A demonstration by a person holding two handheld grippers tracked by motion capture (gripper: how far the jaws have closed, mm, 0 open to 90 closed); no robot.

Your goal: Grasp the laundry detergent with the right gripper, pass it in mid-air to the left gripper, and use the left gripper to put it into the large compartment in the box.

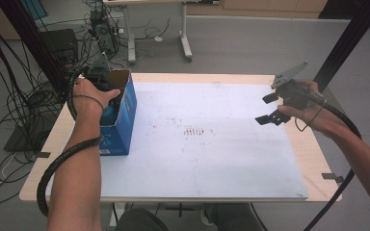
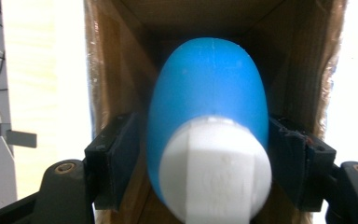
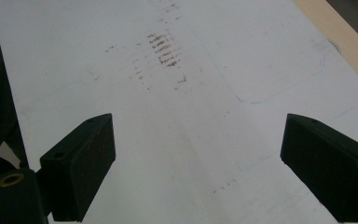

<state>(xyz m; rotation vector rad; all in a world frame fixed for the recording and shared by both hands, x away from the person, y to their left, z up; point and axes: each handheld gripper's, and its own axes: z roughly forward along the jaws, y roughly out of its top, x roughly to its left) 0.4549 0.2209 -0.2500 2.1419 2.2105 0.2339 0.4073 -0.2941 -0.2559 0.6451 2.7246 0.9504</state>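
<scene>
An open cardboard box (image 1: 125,120), blue outside and brown inside (image 2: 116,70), stands at the left edge of the table. My left gripper (image 1: 110,92) reaches down into it. In the left gripper view a rounded blue bottle (image 2: 209,79) with a white cap (image 2: 214,172) sits between the jaws of the left gripper (image 2: 203,140). A thin gap shows at the left pad (image 2: 121,158), so the jaws stand open around the bottle. My right gripper (image 1: 270,108) hovers open over the right side of the white mat (image 1: 212,159), with nothing between its fingers (image 3: 198,140).
The white mat (image 3: 177,116) covers most of the wooden table (image 1: 313,159) and bears brown scuff marks (image 1: 195,131) near its middle. Cables and desk legs lie on the floor beyond the table's far edge. A black post (image 1: 351,38) rises at the right.
</scene>
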